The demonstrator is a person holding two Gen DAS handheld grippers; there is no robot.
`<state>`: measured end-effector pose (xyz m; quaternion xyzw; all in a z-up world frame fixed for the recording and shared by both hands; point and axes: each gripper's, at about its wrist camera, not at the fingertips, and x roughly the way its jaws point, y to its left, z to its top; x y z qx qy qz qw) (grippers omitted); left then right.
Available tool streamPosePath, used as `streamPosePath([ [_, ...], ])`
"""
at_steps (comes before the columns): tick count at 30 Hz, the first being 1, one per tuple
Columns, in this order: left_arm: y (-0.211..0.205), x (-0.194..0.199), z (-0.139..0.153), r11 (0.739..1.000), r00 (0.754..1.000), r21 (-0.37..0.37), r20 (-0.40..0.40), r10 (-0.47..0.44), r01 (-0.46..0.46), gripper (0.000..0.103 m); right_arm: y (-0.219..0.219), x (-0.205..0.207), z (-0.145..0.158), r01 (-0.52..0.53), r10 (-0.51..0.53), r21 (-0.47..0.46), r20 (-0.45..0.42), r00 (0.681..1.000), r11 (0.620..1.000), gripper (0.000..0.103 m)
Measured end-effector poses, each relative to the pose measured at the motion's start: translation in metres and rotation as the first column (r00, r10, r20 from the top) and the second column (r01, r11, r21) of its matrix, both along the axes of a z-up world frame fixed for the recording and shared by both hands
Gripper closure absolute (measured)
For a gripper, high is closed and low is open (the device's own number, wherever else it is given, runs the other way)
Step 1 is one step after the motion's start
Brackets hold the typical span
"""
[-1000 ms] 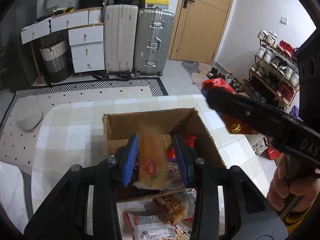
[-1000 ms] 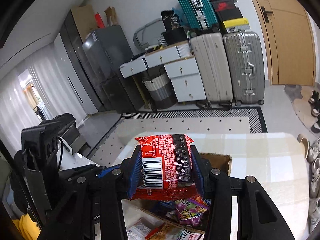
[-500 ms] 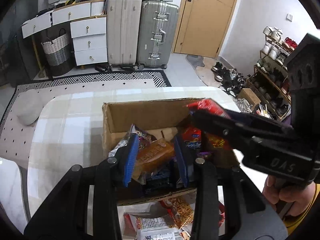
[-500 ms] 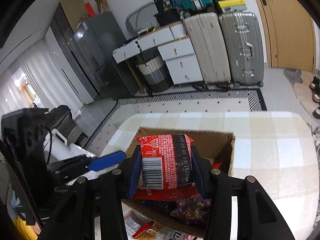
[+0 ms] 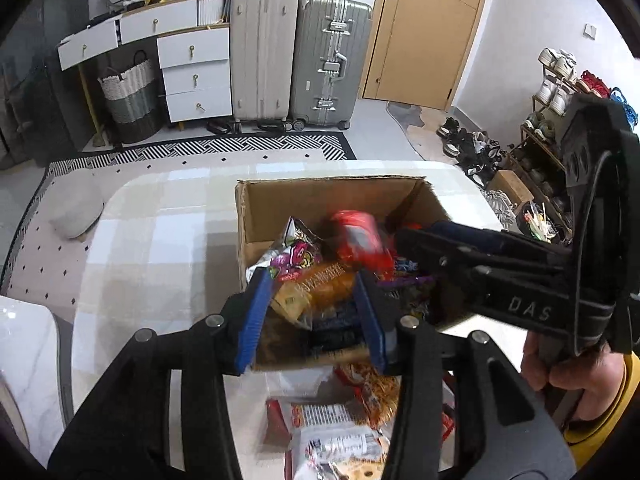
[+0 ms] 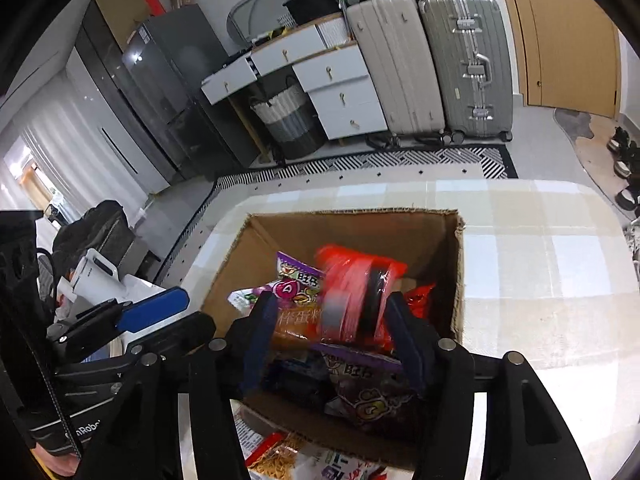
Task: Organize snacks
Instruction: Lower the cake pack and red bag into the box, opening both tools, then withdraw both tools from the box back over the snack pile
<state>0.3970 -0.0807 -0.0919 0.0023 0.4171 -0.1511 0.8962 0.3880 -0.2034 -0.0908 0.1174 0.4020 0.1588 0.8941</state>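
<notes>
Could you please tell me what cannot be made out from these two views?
- Red packet: motion-blurred in both views, print unreadable.
- Box bottom: hidden under snacks.
- Packets on the table: cut off by the lower edge and left tool.
- Right tool: grip on packet unclear.

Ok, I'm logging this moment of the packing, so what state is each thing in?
cardboard box: open, upright, partly filled with snacks.
red packet: blurred, loose between the right gripper's open jaws, over the box.
orange packet: lying in the box.
right gripper: open.
left gripper: open, empty.
drawer: pulled out.
door: shut.
</notes>
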Motion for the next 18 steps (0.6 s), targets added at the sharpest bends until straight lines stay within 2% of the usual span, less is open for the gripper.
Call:
streamPosePath([
  [4, 0.005, -0.028, 0.021, 1.000, 1.000, 0.000, 0.027, 0.002, -0.002, 0.057, -0.002, -0.023, 0.023, 0.004, -0.004, 0.011, 0.039, 0.999, 1.000, 0.045],
  [9, 0.012, -0.072, 0.051, 1.000, 0.997, -0.002, 0.080, 0.011, -0.011, 0.041, 0.002, -0.061, 0.059, -0.007, 0.007, 0.002, 0.104, 0.995, 1.000, 0.044],
  [13, 0.017, -0.112, 0.078, 1.000, 0.992, -0.005, 0.127, 0.016, -0.016, 0.036, 0.007, -0.100, 0.089, -0.011, 0.010, 0.003, 0.172, 0.985, 1.000, 0.035],
  [17, 0.024, -0.161, 0.109, 0.999, 0.983, -0.026, 0.183, 0.023, -0.019, 0.023, 0.012, -0.143, 0.119, -0.019, 0.018, -0.001, 0.245, 0.969, 1.000, 0.033],
  [18, 0.027, -0.175, 0.117, 0.999, 0.979, -0.033, 0.203, 0.027, -0.021, 0.023, 0.014, -0.152, 0.125, -0.021, 0.021, 0.000, 0.261, 0.965, 1.000, 0.029],
])
